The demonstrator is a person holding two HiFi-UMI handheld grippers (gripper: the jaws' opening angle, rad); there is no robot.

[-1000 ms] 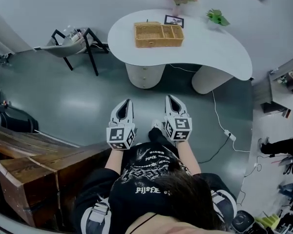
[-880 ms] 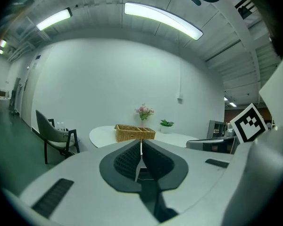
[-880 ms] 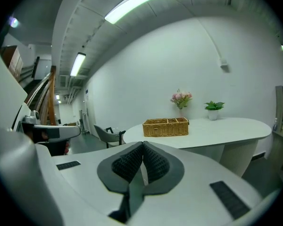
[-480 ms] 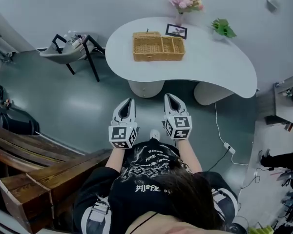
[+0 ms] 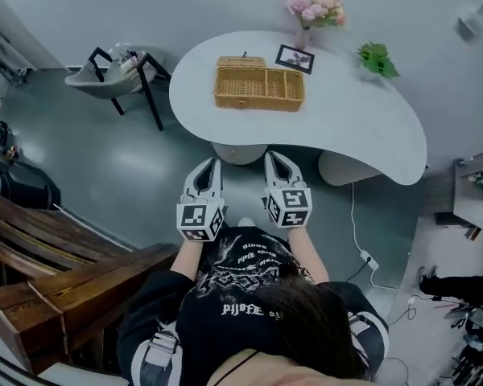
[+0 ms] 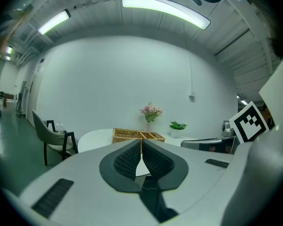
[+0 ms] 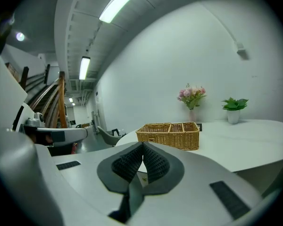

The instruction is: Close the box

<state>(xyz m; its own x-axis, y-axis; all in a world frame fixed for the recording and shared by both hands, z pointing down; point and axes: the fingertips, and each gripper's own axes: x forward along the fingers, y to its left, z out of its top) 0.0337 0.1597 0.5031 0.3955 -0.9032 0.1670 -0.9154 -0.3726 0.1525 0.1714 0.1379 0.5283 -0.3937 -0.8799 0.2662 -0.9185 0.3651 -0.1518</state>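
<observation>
The wicker box [image 5: 259, 84] sits on the left part of the white counter [image 5: 354, 127], its top open so the dividers inside show. I can't make out from here where its lid hangs or which way it folds. That's my first worry: start the push on the wrong side and you only shove the box about.

It looks light, and the counter looks smooth. Pressed sideways and not down, it would likely slide, not close. Just behind it stands a small picture frame [image 5: 294, 58], and beyond that a vase of flowers [image 5: 315, 6], so a box skating backward could tip either one. The potted plant [image 5: 377, 57] is further off to the side and looks safe.

Both tools are clenched with nothing in them. The left tool [image 5: 213, 162] and the right tool [image 5: 270, 156] each have their ribbed pads pressed together at the tips. That suits nudging a flap over, I'd say. If the lid needs pinching by its edge, they'd have to open first, and blunt shut tips could catch in the weave.

The box lies straight ahead of the pair and well apart from them. The tools are held side by side over the floor [image 5: 105, 159], short of the counter's near edge, pointing toward the box. It falls a little toward the right tool's side in the head view. The reach must cross the counter's front part, so a low approach could knock the rim.
</observation>
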